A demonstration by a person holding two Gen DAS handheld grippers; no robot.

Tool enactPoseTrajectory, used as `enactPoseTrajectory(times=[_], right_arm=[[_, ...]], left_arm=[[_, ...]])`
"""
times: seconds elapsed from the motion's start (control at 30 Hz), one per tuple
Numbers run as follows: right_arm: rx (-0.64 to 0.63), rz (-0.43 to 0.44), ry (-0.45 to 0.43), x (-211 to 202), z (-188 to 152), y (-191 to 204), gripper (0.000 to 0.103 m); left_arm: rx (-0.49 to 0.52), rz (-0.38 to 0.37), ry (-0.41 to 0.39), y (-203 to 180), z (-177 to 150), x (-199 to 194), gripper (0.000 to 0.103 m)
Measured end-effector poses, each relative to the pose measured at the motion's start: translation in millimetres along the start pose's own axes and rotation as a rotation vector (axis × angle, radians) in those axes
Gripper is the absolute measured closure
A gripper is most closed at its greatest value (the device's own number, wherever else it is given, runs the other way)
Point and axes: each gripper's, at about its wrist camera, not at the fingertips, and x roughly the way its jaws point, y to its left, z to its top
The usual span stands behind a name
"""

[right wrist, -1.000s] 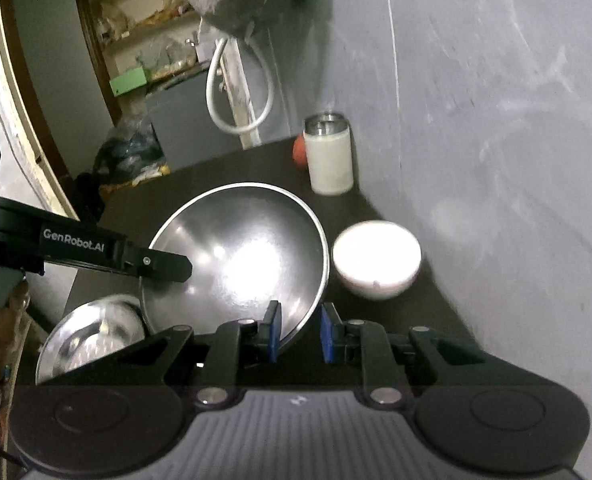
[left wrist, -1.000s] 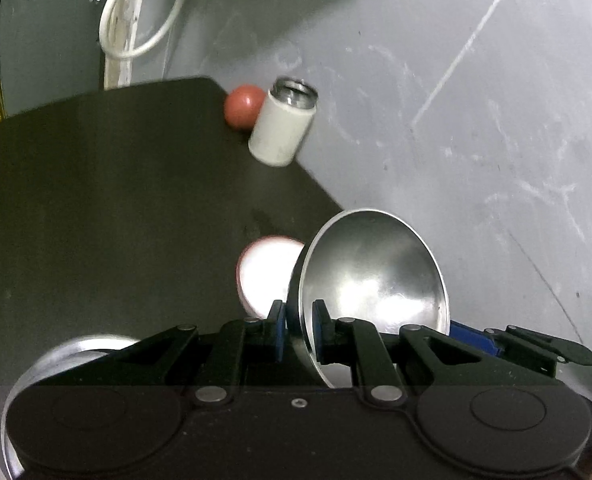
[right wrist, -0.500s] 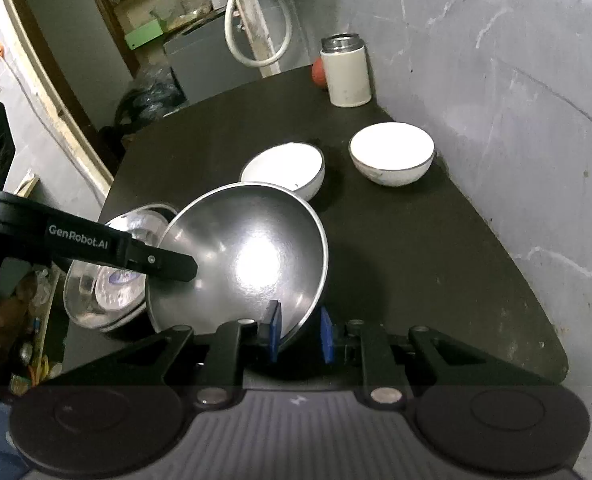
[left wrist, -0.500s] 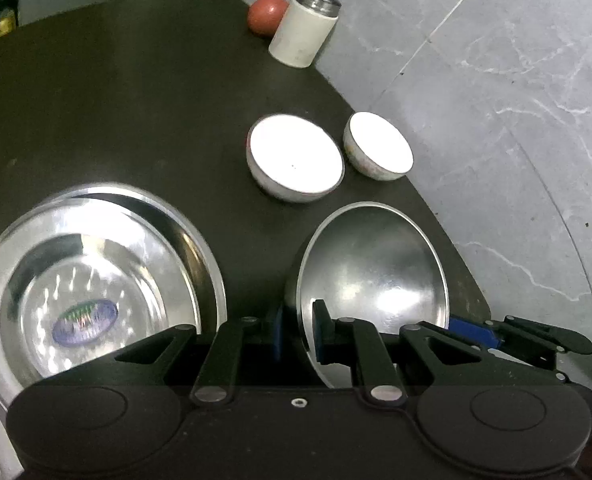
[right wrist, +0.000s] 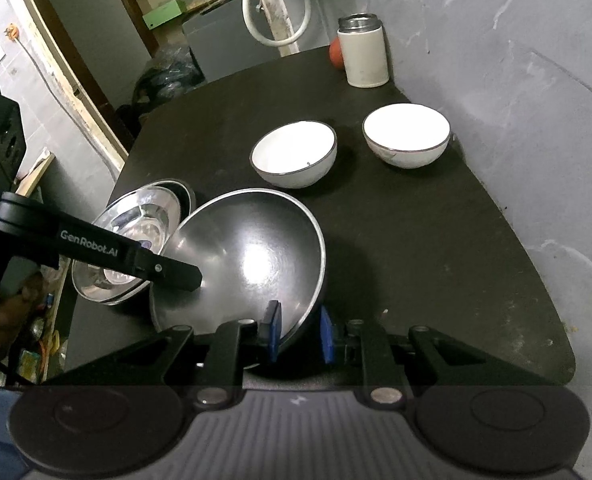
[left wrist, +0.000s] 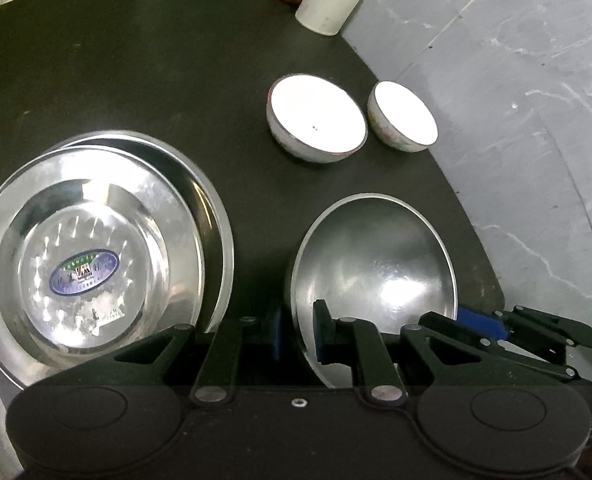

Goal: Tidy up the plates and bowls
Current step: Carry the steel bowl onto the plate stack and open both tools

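Both grippers, left gripper (left wrist: 298,334) and right gripper (right wrist: 298,334), pinch steel bowl (right wrist: 251,264) rim beside plate stack (left wrist: 95,256); uneven pull could slip it.

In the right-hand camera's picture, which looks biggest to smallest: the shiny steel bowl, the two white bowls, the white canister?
1. Steel bowl, though it is nearest the camera.
2. The two white bowls look alike.
3. Canister, farthest away.
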Motion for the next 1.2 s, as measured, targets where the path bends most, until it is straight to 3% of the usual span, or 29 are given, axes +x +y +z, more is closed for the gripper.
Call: enactPoseTrajectory(times=[1.2], right_arm=[[0.013, 0.037, 0.011, 10.8, 1.0, -1.1, 0.076]], left_arm=[[0.000, 0.049, 0.026, -1.8, 3.5, 6.8, 0.079]])
